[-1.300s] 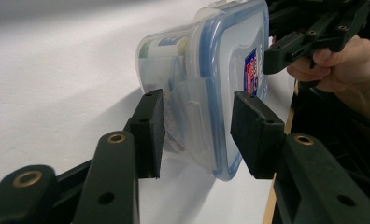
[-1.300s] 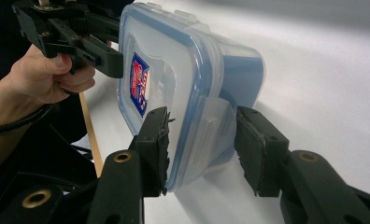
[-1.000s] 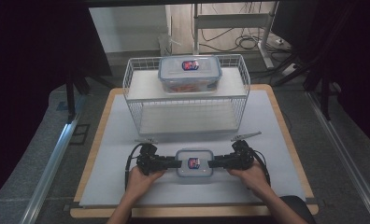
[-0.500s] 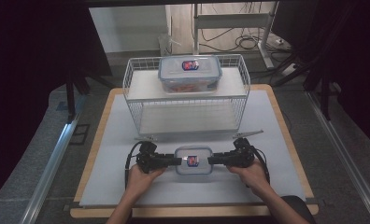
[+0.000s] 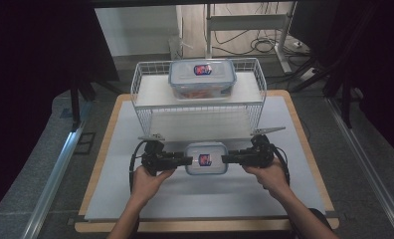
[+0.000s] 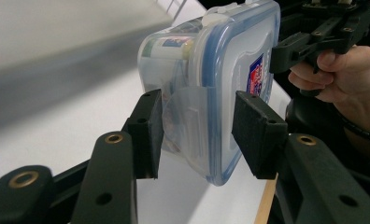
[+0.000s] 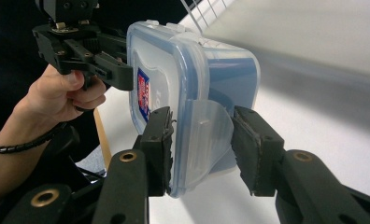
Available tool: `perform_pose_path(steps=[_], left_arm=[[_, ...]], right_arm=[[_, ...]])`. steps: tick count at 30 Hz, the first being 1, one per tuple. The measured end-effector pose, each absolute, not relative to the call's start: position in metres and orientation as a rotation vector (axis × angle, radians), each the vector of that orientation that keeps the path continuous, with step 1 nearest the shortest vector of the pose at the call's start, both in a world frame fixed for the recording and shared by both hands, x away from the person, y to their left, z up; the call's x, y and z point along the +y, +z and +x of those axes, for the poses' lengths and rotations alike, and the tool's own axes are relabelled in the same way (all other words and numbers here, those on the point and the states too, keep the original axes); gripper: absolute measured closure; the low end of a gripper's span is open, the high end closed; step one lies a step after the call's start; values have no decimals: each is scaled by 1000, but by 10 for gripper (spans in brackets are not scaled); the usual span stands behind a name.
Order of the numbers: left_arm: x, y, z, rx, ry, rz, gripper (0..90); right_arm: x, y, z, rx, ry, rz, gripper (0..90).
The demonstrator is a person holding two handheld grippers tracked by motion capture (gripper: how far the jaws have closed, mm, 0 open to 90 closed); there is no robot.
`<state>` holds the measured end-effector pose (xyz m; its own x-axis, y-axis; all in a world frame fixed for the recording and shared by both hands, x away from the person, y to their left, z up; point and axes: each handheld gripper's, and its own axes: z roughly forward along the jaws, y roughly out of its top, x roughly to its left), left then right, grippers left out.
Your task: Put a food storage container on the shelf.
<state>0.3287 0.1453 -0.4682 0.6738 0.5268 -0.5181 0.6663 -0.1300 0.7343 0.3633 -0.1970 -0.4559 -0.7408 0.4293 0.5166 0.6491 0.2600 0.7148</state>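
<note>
High view: clear lidded box (image 5: 206, 159) above the table (image 5: 195, 199), clamped end-on between left tool (image 5: 185, 161) and right tool (image 5: 228, 159) — second box (image 5: 202, 78) atop wire rack (image 5: 144, 84), orange contents. Gripper views: pads pressing each end flap — packets dimly inside.

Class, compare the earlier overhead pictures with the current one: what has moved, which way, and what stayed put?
The small container, gripped at its ends by the left gripper and the right gripper, has moved up toward the wire rack. The grip is unchanged. The large container on the rack and the white mat stayed put.
</note>
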Motion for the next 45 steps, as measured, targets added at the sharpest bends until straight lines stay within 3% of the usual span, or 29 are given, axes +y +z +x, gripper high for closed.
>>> perform_pose_path(steps=[27, 45], left_arm=[[154, -309, 368, 853, 63, 1789, 538], [162, -274, 416, 914, 74, 1701, 533]], right_arm=[[-190, -313, 408, -2332, -1702, -893, 584], [-177, -268, 457, -2310, -1778, -965, 574]])
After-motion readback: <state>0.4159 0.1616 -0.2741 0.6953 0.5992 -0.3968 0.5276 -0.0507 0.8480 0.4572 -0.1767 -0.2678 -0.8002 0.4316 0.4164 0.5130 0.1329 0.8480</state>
